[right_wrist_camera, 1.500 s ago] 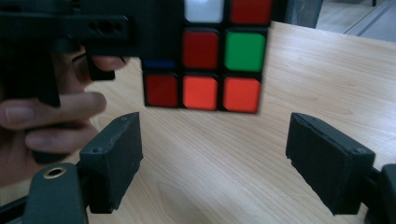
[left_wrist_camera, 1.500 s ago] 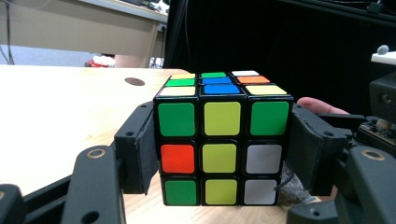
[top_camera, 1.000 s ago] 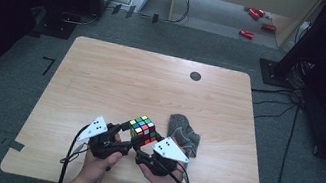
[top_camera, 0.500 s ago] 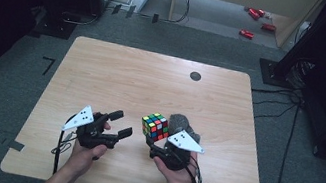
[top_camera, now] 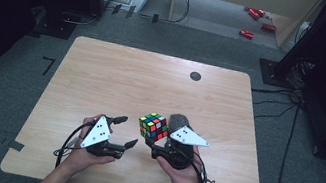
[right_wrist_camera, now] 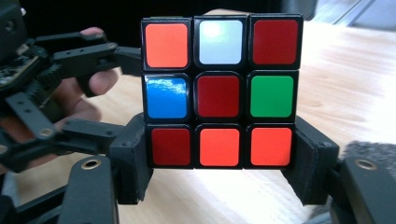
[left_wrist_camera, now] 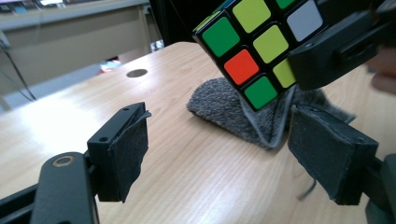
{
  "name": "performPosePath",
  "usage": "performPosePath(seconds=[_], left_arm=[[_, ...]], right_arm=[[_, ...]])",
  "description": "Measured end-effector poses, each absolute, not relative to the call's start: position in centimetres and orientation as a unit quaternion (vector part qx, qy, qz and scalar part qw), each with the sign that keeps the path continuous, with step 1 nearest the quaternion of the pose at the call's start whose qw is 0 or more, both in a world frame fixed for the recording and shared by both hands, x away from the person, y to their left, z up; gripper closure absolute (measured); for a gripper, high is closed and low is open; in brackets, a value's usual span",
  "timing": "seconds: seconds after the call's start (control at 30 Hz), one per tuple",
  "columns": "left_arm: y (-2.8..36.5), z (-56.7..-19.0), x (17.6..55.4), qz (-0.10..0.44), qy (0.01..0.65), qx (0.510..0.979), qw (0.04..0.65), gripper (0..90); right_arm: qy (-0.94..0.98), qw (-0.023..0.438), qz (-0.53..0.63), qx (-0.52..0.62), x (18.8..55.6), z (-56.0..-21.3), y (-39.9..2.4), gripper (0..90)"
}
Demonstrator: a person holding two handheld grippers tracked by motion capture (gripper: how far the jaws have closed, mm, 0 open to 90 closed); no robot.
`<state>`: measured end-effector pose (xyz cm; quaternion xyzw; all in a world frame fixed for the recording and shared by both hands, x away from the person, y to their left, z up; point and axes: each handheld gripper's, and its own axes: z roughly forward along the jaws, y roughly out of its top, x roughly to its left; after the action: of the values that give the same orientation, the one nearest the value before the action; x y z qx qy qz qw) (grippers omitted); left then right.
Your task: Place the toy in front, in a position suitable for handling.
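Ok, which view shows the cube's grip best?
The right gripper view: the cube fills it face-on, the right tool clamping its bottom row on both sides. The high view shows the cube small, held above the table. The left gripper view shows one corner.

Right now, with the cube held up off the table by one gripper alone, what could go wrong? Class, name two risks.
1. The right gripper pinches only the bottom layer of the Rubik's cube, so the cube could tip or slip out and drop onto the table.
2. The left gripper is open with nothing between its pads; closing in again off-centre, it might knock the cube or snag the grey cloth lying beneath.
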<state>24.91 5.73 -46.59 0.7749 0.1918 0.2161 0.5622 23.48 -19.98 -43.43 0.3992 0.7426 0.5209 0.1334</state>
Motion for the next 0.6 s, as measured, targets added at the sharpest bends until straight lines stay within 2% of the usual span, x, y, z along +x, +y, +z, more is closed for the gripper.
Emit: performPosePath(seconds=[0.33,0.6], left_arm=[[4.7,-47.2,24.1,0.301,0.130,0.778,0.536,22.2],[4.6,-47.9,24.2,0.316,0.101,0.778,0.533,23.0]], right_arm=[[0.751,0.090,0.519,0.397,23.2,-43.1,-19.3,34.5],[0.763,0.074,0.507,0.394,23.2,-43.5,-18.6,34.5]])
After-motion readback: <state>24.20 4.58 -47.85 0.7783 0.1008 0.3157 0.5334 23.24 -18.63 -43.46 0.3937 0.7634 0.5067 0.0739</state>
